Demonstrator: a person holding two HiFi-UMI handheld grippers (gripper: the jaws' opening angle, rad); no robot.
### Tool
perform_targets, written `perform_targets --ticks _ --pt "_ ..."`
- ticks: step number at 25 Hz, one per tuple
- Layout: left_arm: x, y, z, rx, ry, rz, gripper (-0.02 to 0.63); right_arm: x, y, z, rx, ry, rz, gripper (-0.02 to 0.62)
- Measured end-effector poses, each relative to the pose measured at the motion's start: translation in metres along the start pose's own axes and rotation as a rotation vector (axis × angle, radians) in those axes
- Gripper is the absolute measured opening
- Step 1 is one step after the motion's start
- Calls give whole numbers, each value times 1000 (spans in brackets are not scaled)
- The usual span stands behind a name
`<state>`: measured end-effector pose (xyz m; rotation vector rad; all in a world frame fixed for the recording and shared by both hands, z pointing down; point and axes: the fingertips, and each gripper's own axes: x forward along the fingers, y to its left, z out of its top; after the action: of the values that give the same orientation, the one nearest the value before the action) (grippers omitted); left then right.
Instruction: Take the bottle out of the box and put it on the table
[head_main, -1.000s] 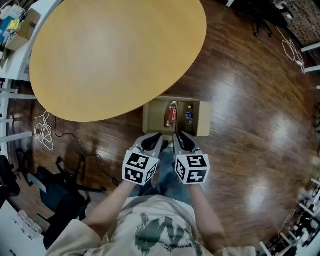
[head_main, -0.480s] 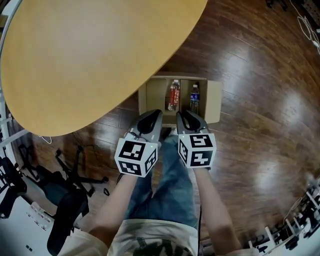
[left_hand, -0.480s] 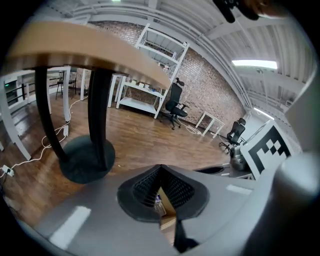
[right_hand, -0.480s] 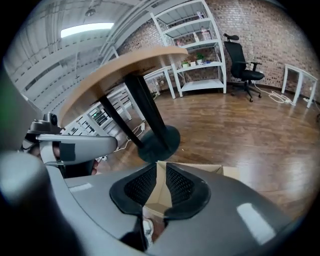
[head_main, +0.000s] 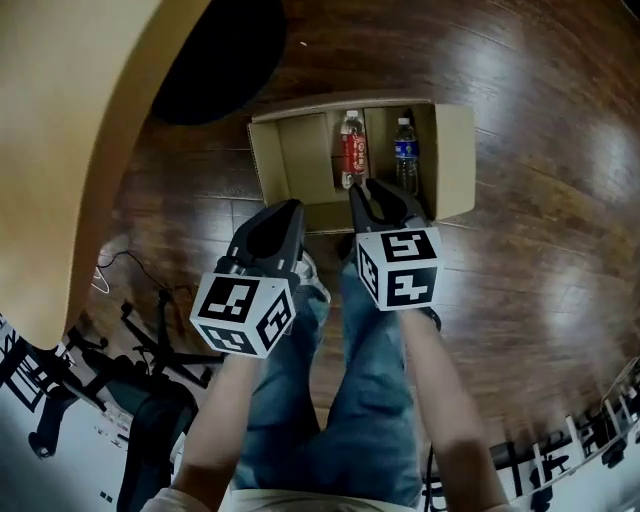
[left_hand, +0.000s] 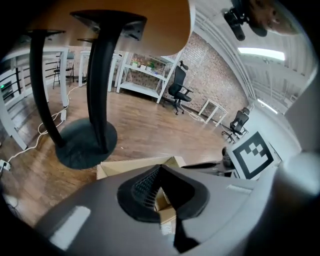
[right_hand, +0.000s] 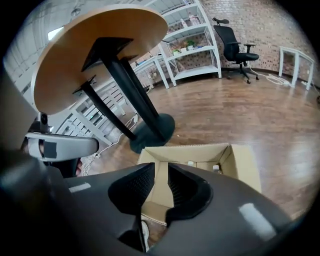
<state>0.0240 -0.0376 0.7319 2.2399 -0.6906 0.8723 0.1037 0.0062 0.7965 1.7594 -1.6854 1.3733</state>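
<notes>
An open cardboard box (head_main: 290, 160) sits on the wooden floor beside the round table (head_main: 60, 150). Two bottles stand upright inside it: a red-labelled one (head_main: 352, 150) and a blue-labelled one (head_main: 404, 155). In the right gripper view only their caps (right_hand: 190, 163) show above the box wall (right_hand: 235, 165). My right gripper (head_main: 368, 188) (right_hand: 160, 167) hangs over the box's near edge just short of the red bottle, and its jaws are opening with nothing between them. My left gripper (head_main: 288, 207) (left_hand: 159, 169) is shut and empty, just short of the box's near wall (left_hand: 130, 165).
The table's black pedestal base (head_main: 215, 60) stands close behind the box's left end. The person's legs and a shoe (head_main: 312, 285) are right below the grippers. A black chair base (head_main: 150, 400) and cables (head_main: 110, 268) lie at the lower left. Office chairs and shelves stand far off.
Both grippers have dropped toward the floor. The right one, which was short of the box, now reaches over its near edge. The head camera has sunk too, so the box looks larger.
</notes>
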Motion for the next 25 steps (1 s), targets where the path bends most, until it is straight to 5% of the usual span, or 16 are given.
perform_targets --ticks 8,17,25 --pt "57 16 -52 0 48 -28 0 63 -33 -55 104 32 19 111" --pt "98 18 -113 -3 124 -98 0 148 -69 -90 108 58 -13 145" --pt "114 48 -143 10 172 -106 0 220 -92 -129 166 124 -61 244"
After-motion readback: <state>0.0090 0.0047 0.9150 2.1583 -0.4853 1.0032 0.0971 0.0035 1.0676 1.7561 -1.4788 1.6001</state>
